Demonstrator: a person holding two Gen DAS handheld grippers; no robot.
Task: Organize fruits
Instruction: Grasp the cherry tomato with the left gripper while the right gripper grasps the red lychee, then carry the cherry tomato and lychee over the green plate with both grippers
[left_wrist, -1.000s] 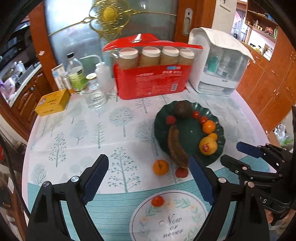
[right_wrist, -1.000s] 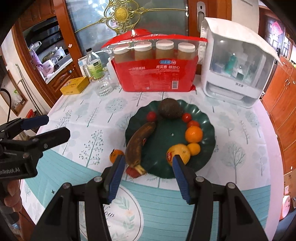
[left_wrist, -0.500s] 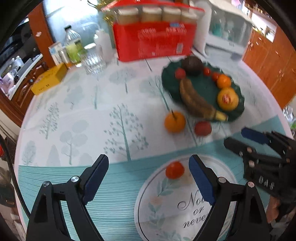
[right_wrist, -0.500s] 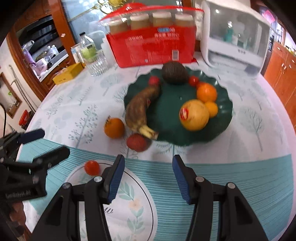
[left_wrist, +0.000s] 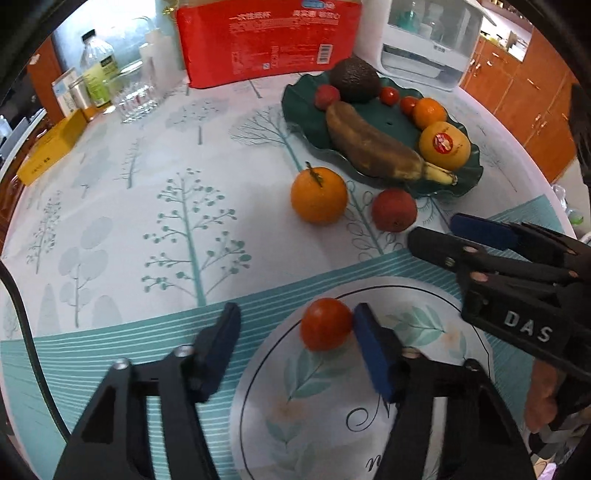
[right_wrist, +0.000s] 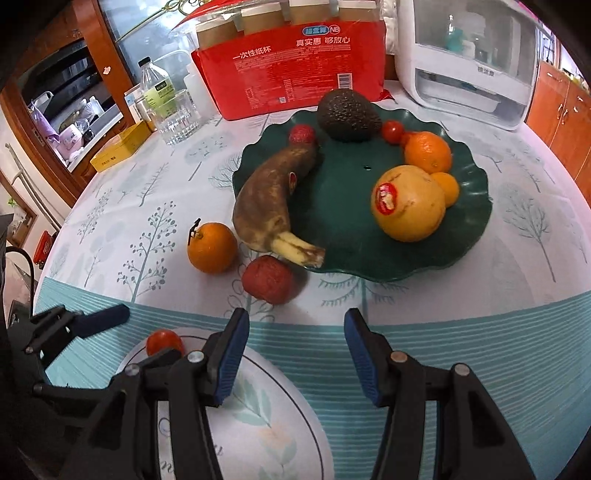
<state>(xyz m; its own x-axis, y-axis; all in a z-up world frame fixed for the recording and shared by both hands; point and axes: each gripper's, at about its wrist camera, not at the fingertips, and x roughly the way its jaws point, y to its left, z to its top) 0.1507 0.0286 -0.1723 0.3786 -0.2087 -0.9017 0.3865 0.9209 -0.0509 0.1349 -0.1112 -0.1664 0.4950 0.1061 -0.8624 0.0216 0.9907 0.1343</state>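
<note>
Relative to the green plate (right_wrist: 476, 221): on it are counted one banana (right_wrist: 266, 199), one avocado (right_wrist: 347, 114), one yellow apple (right_wrist: 408, 203), two oranges (right_wrist: 428, 151), two cherry tomatoes (right_wrist: 392, 130) and one strawberry (right_wrist: 302, 134). Beside it, three fruits are counted: one orange (right_wrist: 211, 247), one red fruit (right_wrist: 267, 279), one tomato (left_wrist: 325, 328).

Table (right_wrist: 517, 295) w/ plate (right_wrist: 472, 236), orange (right_wrist: 212, 247), tomato (left_wrist: 325, 328).

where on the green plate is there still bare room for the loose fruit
The plate is bare in its middle, between the banana and the stickered yellow fruit, and along its near rim. The far rim is crowded by the avocado.
</note>
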